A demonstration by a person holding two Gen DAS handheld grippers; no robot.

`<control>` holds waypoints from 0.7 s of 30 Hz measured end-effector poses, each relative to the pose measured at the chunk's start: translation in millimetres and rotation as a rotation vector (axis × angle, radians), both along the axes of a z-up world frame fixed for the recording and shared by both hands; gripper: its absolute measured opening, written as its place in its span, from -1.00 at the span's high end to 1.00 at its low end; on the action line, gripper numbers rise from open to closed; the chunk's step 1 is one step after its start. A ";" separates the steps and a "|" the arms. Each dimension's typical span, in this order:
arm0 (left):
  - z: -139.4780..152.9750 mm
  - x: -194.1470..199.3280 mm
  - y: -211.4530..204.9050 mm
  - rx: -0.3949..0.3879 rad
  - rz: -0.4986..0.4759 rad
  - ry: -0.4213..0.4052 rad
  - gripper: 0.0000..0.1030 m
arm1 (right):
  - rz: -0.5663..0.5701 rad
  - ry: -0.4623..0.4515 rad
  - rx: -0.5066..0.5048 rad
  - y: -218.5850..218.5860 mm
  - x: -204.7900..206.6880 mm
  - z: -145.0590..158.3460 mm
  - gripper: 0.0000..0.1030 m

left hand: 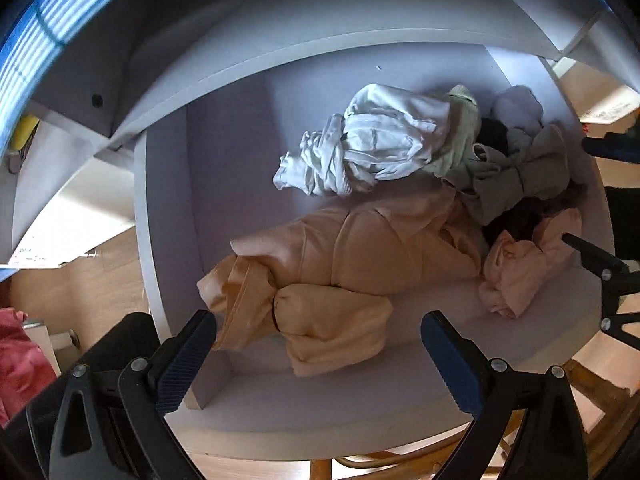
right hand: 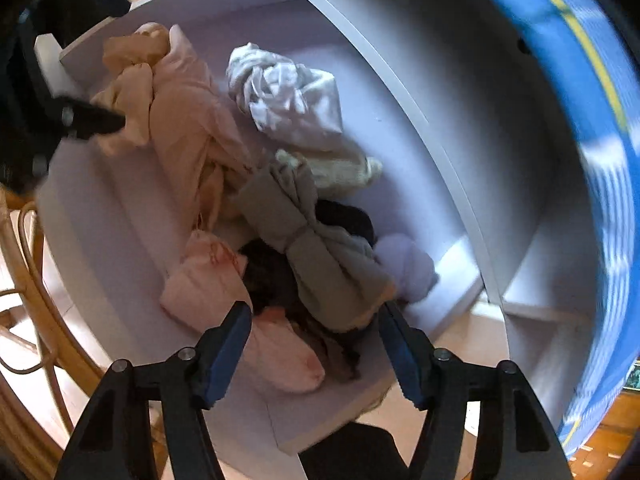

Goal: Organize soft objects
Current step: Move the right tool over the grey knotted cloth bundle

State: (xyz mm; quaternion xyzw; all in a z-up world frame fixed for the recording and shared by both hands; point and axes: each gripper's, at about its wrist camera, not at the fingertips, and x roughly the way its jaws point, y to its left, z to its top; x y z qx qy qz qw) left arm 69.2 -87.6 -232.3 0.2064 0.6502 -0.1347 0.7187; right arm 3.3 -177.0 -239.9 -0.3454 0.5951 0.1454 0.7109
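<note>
White shelf [left hand: 224,208] holds bunched clothes [left hand: 360,264]; both hand-held grippers [left hand: 320,344] [right hand: 316,344] gape apart.

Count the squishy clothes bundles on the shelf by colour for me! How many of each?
Going by what shows:
Peach-orange bundle: 1
Pale pink bundle: 1
White bundle: 1
Pale green bundle: 1
Grey-olive bundle: 1
Lavender bundle: 1
Black bundle: 1
Total: 7
More dark fabric sits under the pile on the white shelf, too hidden to count.
</note>
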 end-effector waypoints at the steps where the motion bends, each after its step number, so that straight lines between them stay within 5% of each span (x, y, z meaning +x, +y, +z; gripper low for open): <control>1: 1.0 0.6 0.7 -0.007 0.008 -0.003 -1.00 | -0.007 -0.006 0.009 0.0 3.9 -0.5 -0.28; 9: 4.5 9.6 9.4 -0.060 0.120 -0.002 -1.00 | 0.023 -0.050 -0.031 2.1 19.8 -13.0 -0.28; 21: -11.0 7.6 17.2 -0.038 0.185 0.014 -1.00 | 0.085 -0.066 -0.064 12.5 27.2 -25.4 -0.28</control>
